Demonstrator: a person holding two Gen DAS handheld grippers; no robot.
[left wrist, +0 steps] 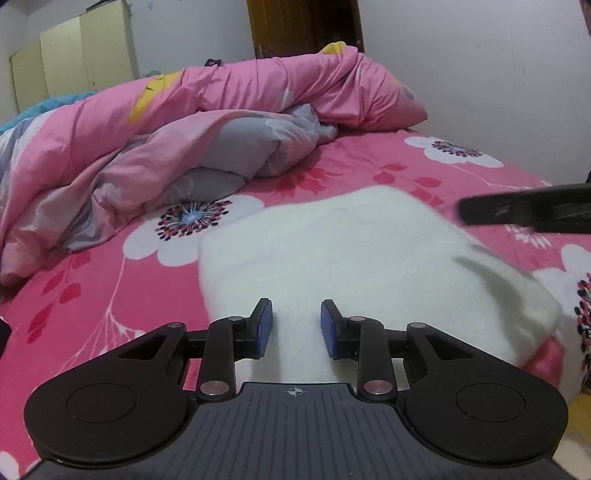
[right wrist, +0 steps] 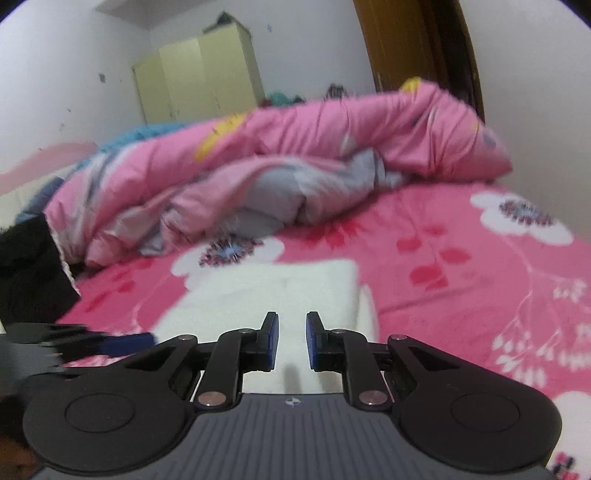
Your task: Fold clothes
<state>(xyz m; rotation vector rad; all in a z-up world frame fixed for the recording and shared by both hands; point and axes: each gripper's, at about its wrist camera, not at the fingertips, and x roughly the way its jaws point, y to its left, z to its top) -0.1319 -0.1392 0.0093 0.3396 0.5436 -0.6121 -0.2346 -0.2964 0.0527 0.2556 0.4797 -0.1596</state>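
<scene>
A white fluffy garment (left wrist: 351, 258) lies folded into a thick block on the pink flowered bedsheet (left wrist: 92, 295). My left gripper (left wrist: 296, 328) hovers over its near edge, open, nothing between the blue pads. The right gripper shows as a dark blur (left wrist: 524, 214) at the right of the left wrist view, above the garment's right side. In the right wrist view the same garment (right wrist: 280, 291) lies straight ahead, and my right gripper (right wrist: 291, 339) is open above its near end, holding nothing. The left gripper's blurred tip (right wrist: 122, 341) pokes in from the left.
A crumpled pink and grey duvet (left wrist: 184, 129) is heaped across the back of the bed. Dark clothing (right wrist: 29, 269) lies at the left edge. A pale yellow wardrobe (left wrist: 70, 66) and a brown door (left wrist: 303, 26) stand against the far wall. The bed's right edge (left wrist: 569, 373) is close.
</scene>
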